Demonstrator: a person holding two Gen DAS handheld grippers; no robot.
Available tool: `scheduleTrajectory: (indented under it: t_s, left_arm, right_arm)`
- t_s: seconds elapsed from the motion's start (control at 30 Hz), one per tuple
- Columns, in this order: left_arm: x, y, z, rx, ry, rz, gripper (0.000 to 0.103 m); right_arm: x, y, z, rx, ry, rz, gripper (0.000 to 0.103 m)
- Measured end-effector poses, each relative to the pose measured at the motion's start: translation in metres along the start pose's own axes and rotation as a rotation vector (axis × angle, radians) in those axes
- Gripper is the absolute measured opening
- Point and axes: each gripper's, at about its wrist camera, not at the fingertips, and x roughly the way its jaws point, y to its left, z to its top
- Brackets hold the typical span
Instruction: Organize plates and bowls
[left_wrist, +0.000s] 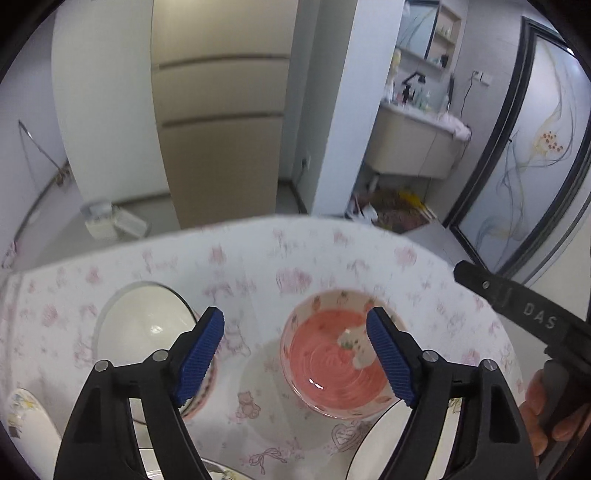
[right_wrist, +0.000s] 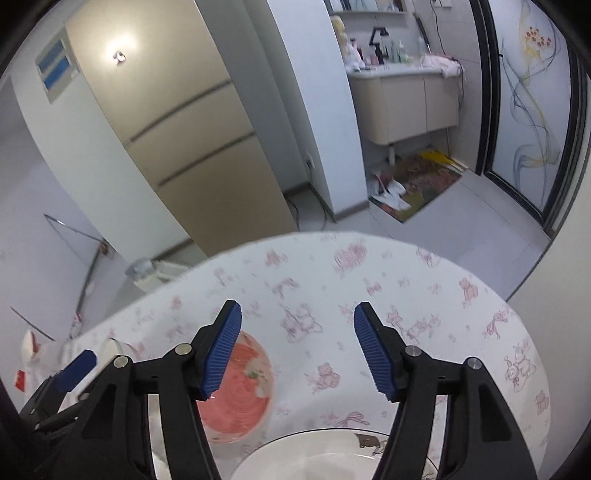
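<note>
A pink bowl (left_wrist: 332, 363) with a strawberry rim sits on the table with the floral cloth (left_wrist: 258, 258); it also shows in the right wrist view (right_wrist: 240, 395). My left gripper (left_wrist: 295, 354) is open and empty, hovering above it, its right finger over the bowl's right rim. A white bowl (left_wrist: 144, 325) stands to the left, partly behind the left finger. A white plate (left_wrist: 384, 443) lies at the lower right; it also shows in the right wrist view (right_wrist: 314, 458). My right gripper (right_wrist: 297, 350) is open and empty above that plate.
Another patterned dish (left_wrist: 26, 428) lies at the lower left edge. The right gripper's black body (left_wrist: 524, 314) reaches in from the right. The table's far edge drops to the floor, with a beige fridge (left_wrist: 221, 122) and a bathroom vanity (left_wrist: 413, 144) beyond.
</note>
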Motion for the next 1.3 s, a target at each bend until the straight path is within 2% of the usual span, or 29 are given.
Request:
scheduleTrajectory:
  t_s: [0.07,0.13,0.2,0.3,0.37,0.43,0.57,0.63,0.73,0.87,1.0,1.13,1.3]
  left_arm:
    - [0.017,0.000,-0.005,0.007,0.050,0.006,0.082]
    - [0.032,0.003,-0.010,0.012,0.089,0.003,0.082]
    - [0.039,0.003,-0.011,0.016,0.090,0.020,0.081]
    - [0.045,0.000,-0.014,0.043,0.093,0.015,0.079]
    - [0.048,-0.001,-0.014,0.059,0.103,0.005,0.071]
    - [0.051,-0.003,-0.015,0.068,0.117,0.002,0.057]
    - [0.061,0.000,-0.017,0.038,0.183,-0.051,0.052]
    - [0.067,0.005,-0.017,0.025,0.198,-0.027,0.042]
    - [0.069,0.013,-0.018,-0.003,0.208,-0.047,0.037]
    - [0.068,0.012,-0.016,-0.014,0.211,-0.101,0.025]
    - [0.077,0.012,-0.019,-0.017,0.239,-0.085,0.018]
    - [0.094,0.019,-0.026,-0.064,0.303,-0.127,0.014]
    - [0.093,0.013,-0.028,-0.052,0.288,-0.106,0.012]
  right_arm:
    - [0.004,0.001,-0.005,-0.007,0.012,-0.020,0.063]
    - [0.008,0.003,-0.008,-0.017,0.028,0.002,0.063]
    - [0.012,0.009,-0.011,-0.042,0.051,0.022,0.063]
    - [0.018,0.023,-0.017,-0.105,0.074,-0.018,0.061]
    - [0.023,0.032,-0.021,-0.147,0.087,-0.048,0.056]
    - [0.028,0.039,-0.025,-0.166,0.113,-0.024,0.054]
    - [0.041,0.042,-0.031,-0.160,0.163,-0.019,0.047]
    - [0.049,0.041,-0.034,-0.157,0.192,-0.024,0.040]
    - [0.062,0.041,-0.039,-0.139,0.252,0.025,0.030]
    - [0.072,0.042,-0.044,-0.143,0.274,0.006,0.029]
    - [0.076,0.041,-0.045,-0.133,0.290,0.008,0.021]
    - [0.079,0.033,-0.044,-0.101,0.317,0.017,0.009]
    - [0.089,0.031,-0.049,-0.085,0.351,0.035,0.009]
